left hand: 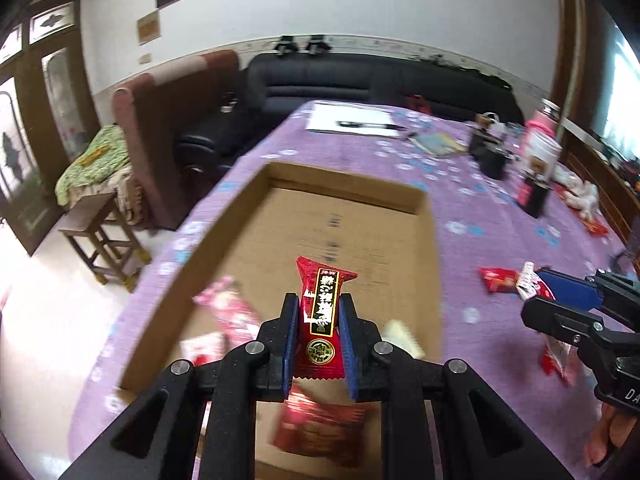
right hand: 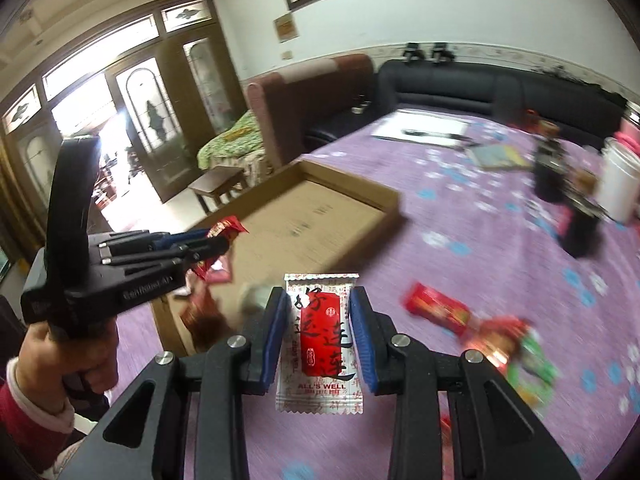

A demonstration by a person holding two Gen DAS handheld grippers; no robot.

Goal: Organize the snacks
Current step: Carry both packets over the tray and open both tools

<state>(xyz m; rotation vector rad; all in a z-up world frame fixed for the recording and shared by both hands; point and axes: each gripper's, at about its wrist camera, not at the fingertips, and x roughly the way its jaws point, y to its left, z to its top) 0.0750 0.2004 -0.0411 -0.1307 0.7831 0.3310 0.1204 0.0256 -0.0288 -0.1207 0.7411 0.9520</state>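
Purple flowered cloth covers the tabletop (left hand: 500,216), where a shallow cardboard box (left hand: 240,216) lies open. The left gripper (left hand: 319,334) has its fingers (left hand: 290,336) clamped on a red snack packet (left hand: 322,312), held above the box, which already contains a few blurred packets. The right gripper (right hand: 320,340) has its fingers (right hand: 362,340) pressed on a white and red snack packet (right hand: 320,344) over the cloth, just beside the box. More loose red snacks (right hand: 438,312) lie on the cloth to the right.
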